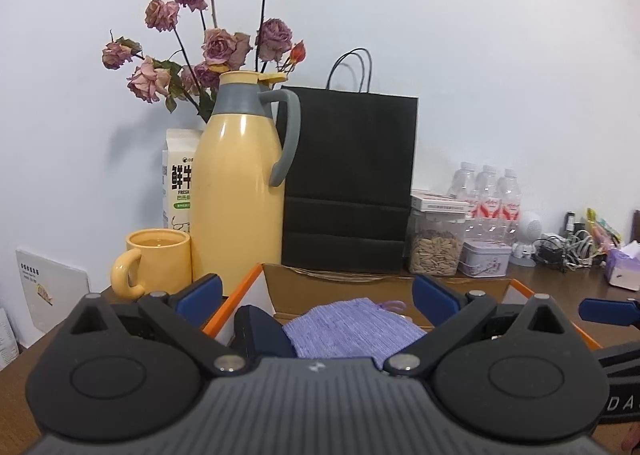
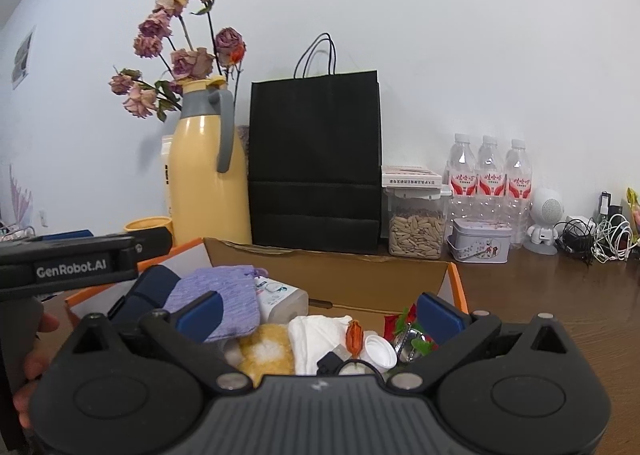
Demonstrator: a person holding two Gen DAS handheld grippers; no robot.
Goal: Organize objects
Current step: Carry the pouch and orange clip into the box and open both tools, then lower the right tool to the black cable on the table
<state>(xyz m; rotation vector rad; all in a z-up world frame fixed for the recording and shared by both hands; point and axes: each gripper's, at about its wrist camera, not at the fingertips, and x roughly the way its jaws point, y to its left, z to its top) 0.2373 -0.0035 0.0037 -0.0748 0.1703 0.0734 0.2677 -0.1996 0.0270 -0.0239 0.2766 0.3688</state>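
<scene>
progress | mostly packed, cardboard box holding purple pouch, white cloth, yellow sponge, small bits | left gripper spread wide, gripping nothing | right gripper spread wide, gripping nothing | counting: three water bottles, one black bag, one thermos

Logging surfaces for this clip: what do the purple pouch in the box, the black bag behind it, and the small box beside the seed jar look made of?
Purple pouch: soft knitted or woven fabric, matte, with visible heathered threads.
Black bag: matte paper, judging by crisp horizontal fold creases and thin cord handles.
Small box: probably printed tin; slight sheen, rolled lid rim.
</scene>
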